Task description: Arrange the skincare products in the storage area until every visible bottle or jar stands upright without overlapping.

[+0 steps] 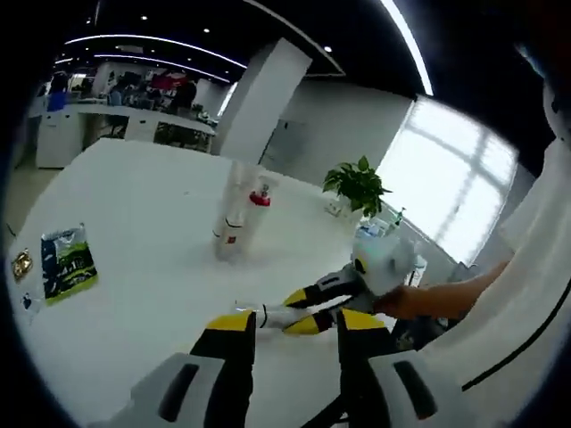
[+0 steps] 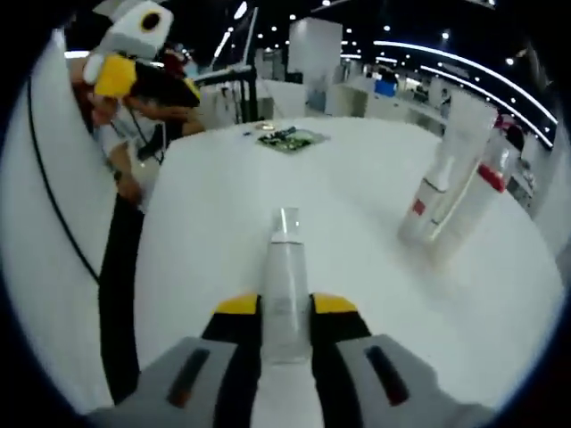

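Clamped between the right gripper (image 2: 285, 312) jaws, a clear tube (image 2: 285, 285) lies flat; swung upright carelessly, it could topple the standing tubes (image 2: 451, 169). Left gripper (image 1: 294, 325) hovers open, empty, above the table (image 1: 143, 259).

Right gripper (image 2: 285, 314) closed on a clear tube (image 2: 285, 285), lying low between its yellow-tipped jaws. Left gripper (image 1: 290, 328) held above the table (image 1: 143, 267), jaws apart with nothing between them. Person's bare forearm (image 1: 446, 299) extended behind the right gripper.
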A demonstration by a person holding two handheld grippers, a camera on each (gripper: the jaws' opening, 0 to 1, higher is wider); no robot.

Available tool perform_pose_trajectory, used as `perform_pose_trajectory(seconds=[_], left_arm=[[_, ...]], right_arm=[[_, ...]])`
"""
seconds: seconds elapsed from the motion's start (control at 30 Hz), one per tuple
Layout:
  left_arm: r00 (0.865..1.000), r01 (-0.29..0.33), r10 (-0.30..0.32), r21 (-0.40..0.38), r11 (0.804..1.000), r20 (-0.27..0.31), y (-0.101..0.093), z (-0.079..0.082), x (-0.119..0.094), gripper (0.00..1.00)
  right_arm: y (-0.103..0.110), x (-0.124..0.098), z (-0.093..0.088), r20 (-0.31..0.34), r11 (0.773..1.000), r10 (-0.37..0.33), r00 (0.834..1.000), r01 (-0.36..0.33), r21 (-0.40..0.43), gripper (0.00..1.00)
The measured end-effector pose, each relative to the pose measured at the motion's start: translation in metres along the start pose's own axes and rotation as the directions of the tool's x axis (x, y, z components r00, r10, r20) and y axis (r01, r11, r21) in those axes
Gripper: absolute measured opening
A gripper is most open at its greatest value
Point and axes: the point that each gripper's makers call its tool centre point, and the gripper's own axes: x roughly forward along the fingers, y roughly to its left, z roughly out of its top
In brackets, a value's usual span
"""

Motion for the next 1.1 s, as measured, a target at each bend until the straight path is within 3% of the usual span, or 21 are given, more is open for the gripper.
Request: perform_pose_trajectory(seconds=[0.07, 0.2, 0.3, 0.4, 0.43, 0.57, 0.67, 0.83, 0.97, 1.0, 1.03, 1.07, 1.1], left_arm=[[1.000, 0.005, -0.005, -0.054, 0.999, -0.010, 0.001, 0.000, 0.007, 0.44], [0.998, 0.063, -0.067, -0.175, 0.983, -0.012, -0.008, 0.003, 0.026, 0.50], [0.996, 0.089, -0.091, -0.198, 0.976, -0.002, -0.012, 0.008, 0.035, 0.50], [0.987, 0.152, -0.158, -0.273, 0.950, 0.001, -0.027, 0.011, 0.043, 0.35], [0.989, 0.142, -0.146, -0.265, 0.954, 0.005, -0.025, 0.012, 0.044, 0.32], [0.986, 0.168, -0.167, -0.280, 0.945, 0.029, -0.031, 0.015, 0.046, 0.28], [0.981, 0.191, -0.179, -0.303, 0.934, 0.068, -0.034, 0.021, 0.045, 0.26], [0.974, 0.222, -0.204, -0.244, 0.944, 0.098, -0.040, 0.028, 0.041, 0.22], [0.970, 0.237, -0.229, -0.122, 0.964, 0.077, -0.042, 0.031, 0.039, 0.20], [0.975, 0.219, -0.217, -0.037, 0.975, 0.045, -0.040, 0.031, 0.039, 0.20], [0.977, 0.211, -0.211, -0.002, 0.977, 0.031, -0.038, 0.031, 0.039, 0.20], [0.977, 0.212, -0.212, 0.104, 0.972, -0.005, -0.037, 0.032, 0.037, 0.20], [0.973, 0.230, -0.231, 0.147, 0.962, -0.014, -0.040, 0.034, 0.035, 0.20]], right_arm=[[0.002, -0.015, 0.019, 0.061, 0.998, -0.034, 0.998, 0.036, -0.041, 0.18], [0.007, -0.036, 0.049, 0.158, 0.996, -0.070, 0.985, 0.077, -0.043, 0.18], [0.014, -0.047, 0.066, 0.211, 0.996, -0.070, 0.975, 0.081, -0.044, 0.18], [0.026, -0.055, 0.084, 0.238, 0.995, -0.055, 0.970, 0.072, -0.063, 0.18], [0.028, -0.057, 0.088, 0.250, 0.994, -0.060, 0.966, 0.082, -0.078, 0.18], [0.037, -0.062, 0.101, 0.262, 0.985, -0.049, 0.964, 0.090, -0.147, 0.18], [0.034, -0.063, 0.102, 0.263, 0.985, -0.053, 0.963, 0.093, -0.143, 0.18], [0.033, -0.064, 0.104, 0.273, 0.992, -0.042, 0.961, 0.073, -0.106, 0.19], [0.034, -0.065, 0.106, 0.290, 0.996, -0.008, 0.957, 0.032, -0.077, 0.19], [0.035, -0.067, 0.108, 0.297, 0.998, 0.020, 0.955, 0.000, -0.067, 0.19], [0.035, -0.070, 0.114, 0.334, 0.998, 0.048, 0.941, -0.030, -0.058, 0.20], [0.035, -0.073, 0.116, 0.347, 0.998, 0.060, 0.936, -0.047, -0.045, 0.22], [0.033, -0.074, 0.115, 0.342, 0.996, 0.081, 0.936, -0.085, -0.005, 0.25]])
